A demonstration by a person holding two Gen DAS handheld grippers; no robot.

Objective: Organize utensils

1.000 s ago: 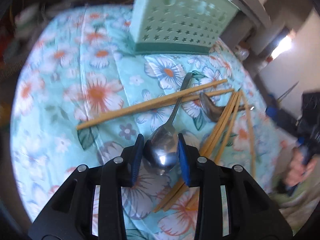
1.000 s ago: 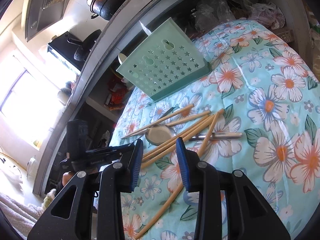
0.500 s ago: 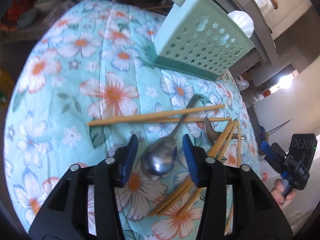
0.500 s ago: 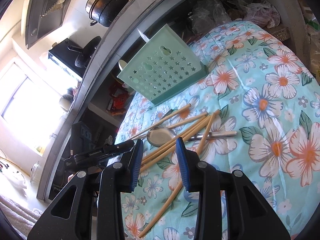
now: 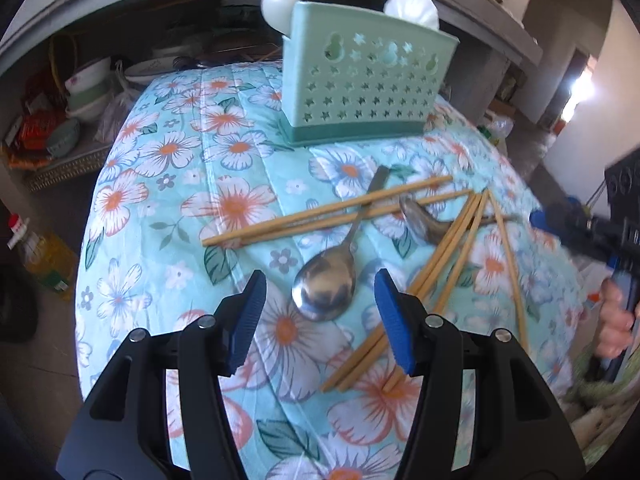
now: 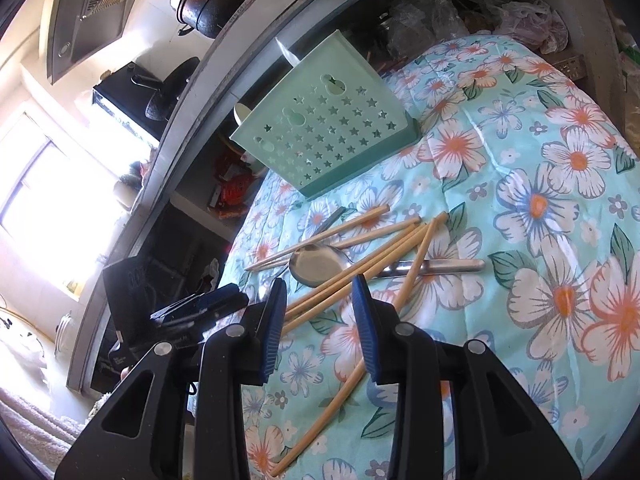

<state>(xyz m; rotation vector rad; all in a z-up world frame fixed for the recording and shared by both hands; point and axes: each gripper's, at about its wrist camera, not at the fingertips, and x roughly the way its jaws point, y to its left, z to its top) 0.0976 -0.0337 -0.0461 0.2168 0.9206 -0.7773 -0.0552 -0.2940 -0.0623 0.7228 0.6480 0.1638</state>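
The jaws of the left gripper (image 5: 320,312) are spread wide and hold nothing; those of the right gripper (image 6: 320,320) are parted more narrowly and are likewise empty. A steel spoon (image 5: 326,290) is seen just ahead of the left jaws, its bowl lying between the blue pads and its handle running away toward the mint-green utensil holder (image 5: 368,80), beneath two crossed chopsticks (image 5: 332,212). The left gripper is judged the nearer to it, and a closing across the bowl would be called for. A second spoon (image 6: 360,266) lies under a fan of chopsticks (image 6: 360,272) ahead of the right jaws, its handle pointing right. Everything rests on a floral turquoise cloth (image 5: 168,184) over the worktop; cluttered shelves and a sunlit window are visible beyond.
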